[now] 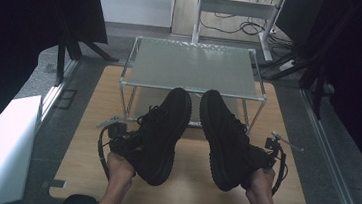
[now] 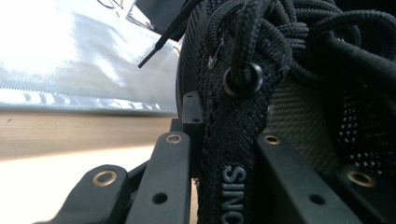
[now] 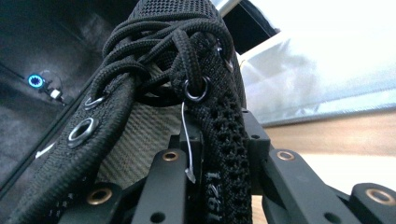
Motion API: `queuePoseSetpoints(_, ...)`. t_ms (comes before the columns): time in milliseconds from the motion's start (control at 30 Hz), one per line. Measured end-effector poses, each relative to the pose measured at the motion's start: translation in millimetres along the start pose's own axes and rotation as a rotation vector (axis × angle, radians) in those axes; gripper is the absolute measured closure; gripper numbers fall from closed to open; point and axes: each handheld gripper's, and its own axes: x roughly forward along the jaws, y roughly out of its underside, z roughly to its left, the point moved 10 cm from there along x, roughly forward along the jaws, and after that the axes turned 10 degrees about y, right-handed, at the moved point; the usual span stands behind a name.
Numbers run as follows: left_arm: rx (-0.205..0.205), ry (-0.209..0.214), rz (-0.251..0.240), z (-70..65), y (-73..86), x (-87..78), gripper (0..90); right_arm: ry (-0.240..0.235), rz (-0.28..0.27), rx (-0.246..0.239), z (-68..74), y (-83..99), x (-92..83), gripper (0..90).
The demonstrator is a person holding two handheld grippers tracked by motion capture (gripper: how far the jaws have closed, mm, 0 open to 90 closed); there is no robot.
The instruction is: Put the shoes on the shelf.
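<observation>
The left gripper (image 1: pixel 124 138) clamps the left shoe (image 1: pixel 162 130); the right gripper (image 1: pixel 263 156), at 3 o'clock from it, clamps the right shoe (image 1: pixel 226 136).

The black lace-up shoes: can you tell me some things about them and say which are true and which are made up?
1. Each gripper holds one black knit lace-up shoe. True: the left gripper clamps the left shoe, the right gripper the right shoe.
2. The shoes are white. False: both are black.
3. The toes point toward the metal-framed rack. True.
4. The shoes stand on the rack's top shelf. False: they are in front of it, over the wooden table.
</observation>
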Motion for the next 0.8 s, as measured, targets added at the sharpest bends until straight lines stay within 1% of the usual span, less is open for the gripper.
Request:
queuePoseSetpoints(133,-0.013,-0.004,-0.022,-3.9,-9.6,3.3,80.7,0.002,-0.015,0.009,6.1,-6.8,4.7,76.7)
queuePoseSetpoints(233,-0.022,-0.016,-0.040,-5.1,-17.0,7.2,80.5,0.009,-0.025,0.010,11.2,-12.4,8.9,76.7)
queuePoseSetpoints(433,-0.039,-0.016,-0.080,-8.5,-32.3,14.9,80.1,0.009,-0.041,0.033,19.9,-24.2,17.2,76.7)
queuePoseSetpoints(500,-0.044,-0.017,-0.089,-9.3,-37.0,16.8,80.0,0.012,-0.048,0.025,22.5,-28.7,19.5,76.8)
queuePoseSetpoints(633,-0.051,-0.026,-0.110,-9.9,-48.9,21.5,79.8,0.009,-0.070,0.040,27.5,-41.1,22.6,76.7)
queuePoseSetpoints(700,-0.065,-0.025,-0.119,-10.1,-54.4,24.0,79.7,0.013,-0.083,0.045,29.1,-48.8,25.0,76.7)
queuePoseSetpoints(733,-0.068,-0.025,-0.123,-10.0,-56.5,25.0,79.6,0.014,-0.082,0.056,30.3,-51.3,25.8,76.7)
queuePoseSetpoints(800,-0.073,-0.028,-0.131,-9.5,-62.0,27.7,79.6,0.018,-0.086,0.058,31.0,-55.6,28.9,76.8)
